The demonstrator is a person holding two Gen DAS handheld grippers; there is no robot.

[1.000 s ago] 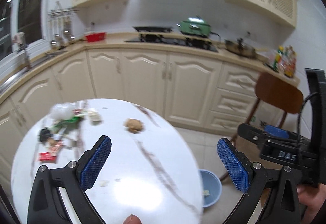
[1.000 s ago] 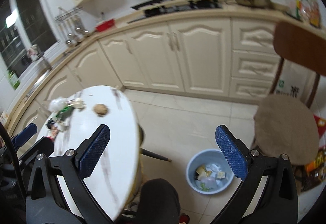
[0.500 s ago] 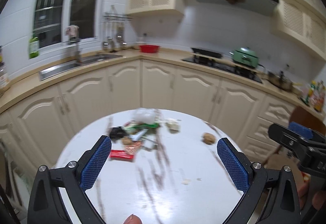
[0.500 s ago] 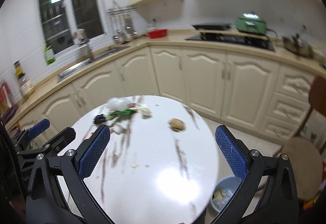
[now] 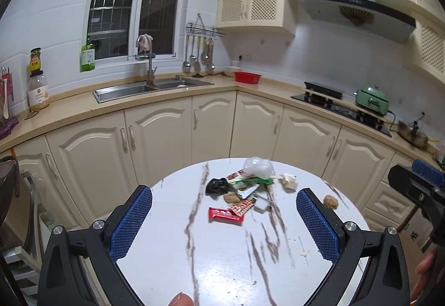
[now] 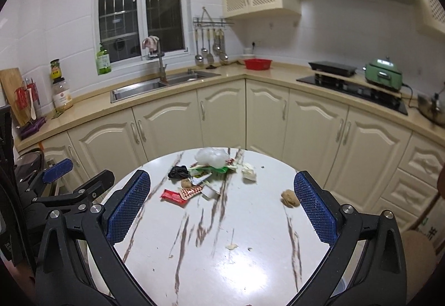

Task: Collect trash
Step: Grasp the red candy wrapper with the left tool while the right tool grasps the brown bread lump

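White round table [image 5: 222, 264]: wrapper heap [image 5: 242, 191], stray walnut [image 5: 330, 201].

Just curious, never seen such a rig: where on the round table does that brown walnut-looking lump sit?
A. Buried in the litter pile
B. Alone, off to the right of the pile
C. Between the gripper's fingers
B: the brown lump lies alone on the table, right of the litter pile.

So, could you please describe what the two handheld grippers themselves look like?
Both the left gripper and the right gripper have matte black plastic frames with silver screws. Each finger carries a blue cross-hatched textured pad. No cables or markings are visible on them here.
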